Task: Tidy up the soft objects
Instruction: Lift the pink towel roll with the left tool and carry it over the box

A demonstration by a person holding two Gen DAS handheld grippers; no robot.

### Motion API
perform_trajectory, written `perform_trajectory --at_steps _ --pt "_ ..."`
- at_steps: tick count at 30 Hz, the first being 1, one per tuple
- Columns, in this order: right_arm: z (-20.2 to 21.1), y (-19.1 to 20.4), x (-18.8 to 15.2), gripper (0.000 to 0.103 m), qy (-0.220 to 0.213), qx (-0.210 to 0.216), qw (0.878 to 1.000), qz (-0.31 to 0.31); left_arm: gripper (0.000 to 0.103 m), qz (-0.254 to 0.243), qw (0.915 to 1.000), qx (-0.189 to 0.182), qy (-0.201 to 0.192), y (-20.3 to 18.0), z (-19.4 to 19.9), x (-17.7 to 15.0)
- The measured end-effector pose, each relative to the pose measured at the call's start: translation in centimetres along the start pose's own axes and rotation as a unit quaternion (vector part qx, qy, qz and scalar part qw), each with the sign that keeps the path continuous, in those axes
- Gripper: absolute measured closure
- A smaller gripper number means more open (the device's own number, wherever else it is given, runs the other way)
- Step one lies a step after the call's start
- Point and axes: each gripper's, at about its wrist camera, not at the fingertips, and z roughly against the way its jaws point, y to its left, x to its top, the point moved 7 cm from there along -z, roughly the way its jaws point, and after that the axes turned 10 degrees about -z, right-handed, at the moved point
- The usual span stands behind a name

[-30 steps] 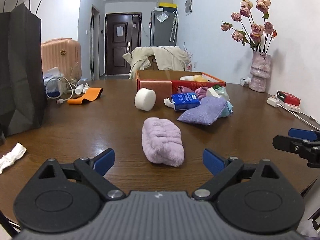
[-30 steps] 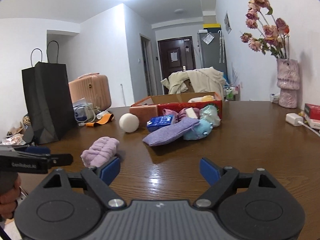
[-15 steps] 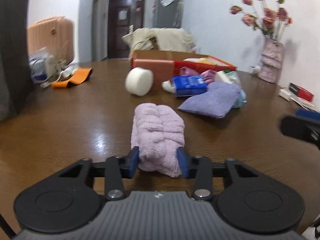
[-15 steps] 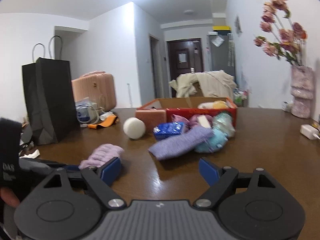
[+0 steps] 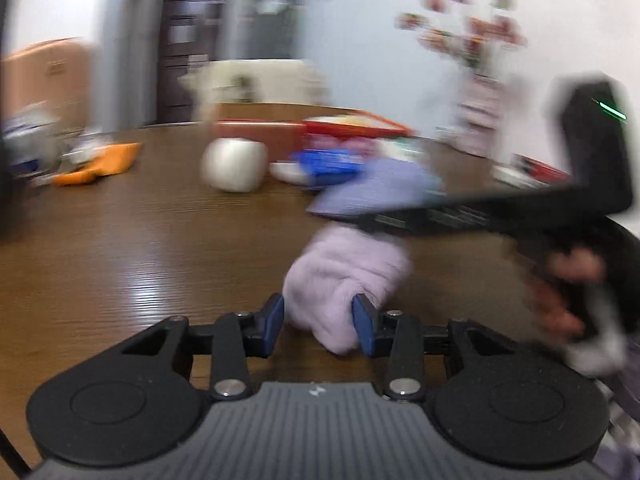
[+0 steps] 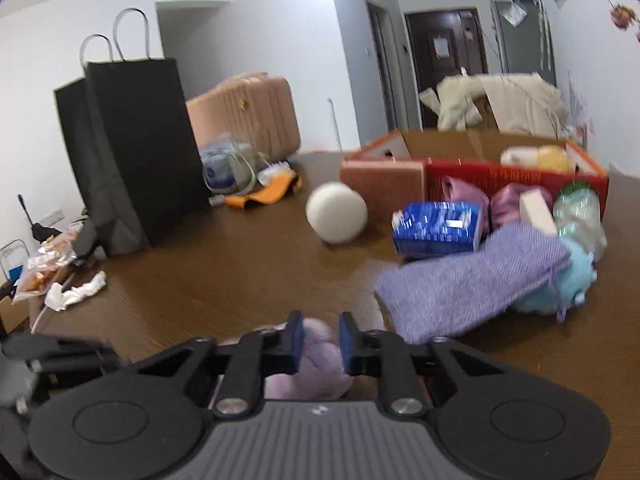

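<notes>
1. Item in hand: a lilac plush towel roll (image 5: 344, 276), lying on the wooden tabletop (image 5: 160, 232) near its front edge, apart from the pile of goods further back.
2. Left gripper (image 5: 318, 326): clenched on the near end of the roll. Both blue pads press into the pile, and the fabric bulges out around them.
3. Right gripper (image 6: 320, 340): its jaws have just been closing, and in the right wrist view the lilac fabric sits between the narrowed pads. Contact looks made, a pinch on the roll's other end. In the left wrist view this gripper crosses above the far end of the roll; that view is badly blurred.
4. Handling judgement: the roll is light, soft and readily squashed. It will sag or unroll if lifted by one end alone, so a hold at both ends suits it. Slip risk is low, since the pile grips the pads; nothing fragile.
5. Other soft goods, toward the far right of the tabletop: a purple knitted cloth (image 6: 472, 284) lying over a light blue plush item (image 6: 568, 284), a blue tissue packet (image 6: 438, 226), a white sponge ball (image 6: 336, 212).
6. Likely destination: the red cardboard box (image 6: 516, 176) behind that pile, already holding a yellow soft item. This is a judgement only.
</notes>
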Motion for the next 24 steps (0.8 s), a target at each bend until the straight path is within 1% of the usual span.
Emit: perform_trajectory --at_steps 1,2,4,6,8,10,11,12,13,14,18,19,21,23,24 --pt "0.3 0.1 -0.3 0.086 -0.003 0.003 1.0 -0.007 0.064 0.021 0.9995 0.025 0.004 1.2 -0.1 -0.1" --pt "0.5 0.4 -0.7 0.086 -0.005 0.006 1.0 -0.011 0.064 0.044 0.9985 0.033 0.005 2.1 -0.2 -0.2" --pt "1.1 0.4 -1.1 0.085 -0.016 0.0 1.0 -0.016 0.064 0.078 0.9967 0.021 0.004 2.9 -0.4 -0.2" --pt "1.5 0.2 -1.1 0.082 -0.028 -0.012 0.999 -0.029 0.064 0.102 0.9947 0.003 -0.01 3.2 -0.1 0.2" --pt "2.6 -0.2 -0.9 0.082 -0.043 -0.01 0.998 -0.045 0.064 0.117 0.9928 -0.014 -0.02 3.2 0.2 0.8" --pt "3.1 -0.1 -0.9 0.081 -0.05 -0.009 0.997 -0.053 0.063 0.125 0.9917 -0.016 -0.022 3.1 0.2 1.3" --pt "3.2 -0.1 -1.0 0.077 -0.05 -0.007 0.997 -0.054 0.057 0.127 0.9916 -0.017 -0.02 3.1 -0.1 1.5" --pt "3.3 -0.1 -1.2 0.071 -0.048 -0.003 0.997 -0.056 0.056 0.13 0.9912 -0.016 -0.014 3.2 -0.4 1.7" --pt "3.1 -0.2 -1.4 0.059 -0.044 0.001 0.997 -0.059 0.056 0.133 0.991 -0.016 -0.008 3.1 -0.8 1.7" --pt "2.8 -0.2 -1.6 0.059 -0.039 0.001 0.997 -0.062 0.056 0.131 0.9912 -0.018 -0.005 3.0 -1.0 1.7" --pt "2.0 -0.1 -2.1 0.059 -0.027 0.014 0.997 -0.076 0.056 0.133 0.9907 -0.027 0.005 2.5 -1.6 1.0" --pt "1.8 -0.2 -2.2 0.06 -0.022 0.015 0.996 -0.082 0.059 0.134 0.9906 -0.029 0.005 2.5 -1.7 1.0" --pt "1.5 -0.2 -2.2 0.064 -0.016 0.024 0.995 -0.092 0.066 0.132 0.9907 -0.034 0.008 2.3 -1.9 1.1" --pt "1.5 -0.2 -2.2 0.073 -0.015 0.029 0.995 -0.094 0.077 0.126 0.9913 -0.035 0.006 2.0 -1.7 1.1" --pt "1.6 -0.1 -2.2 0.076 -0.018 0.027 0.995 -0.093 0.08 0.125 0.9916 -0.033 0.006 1.8 -1.6 1.0"
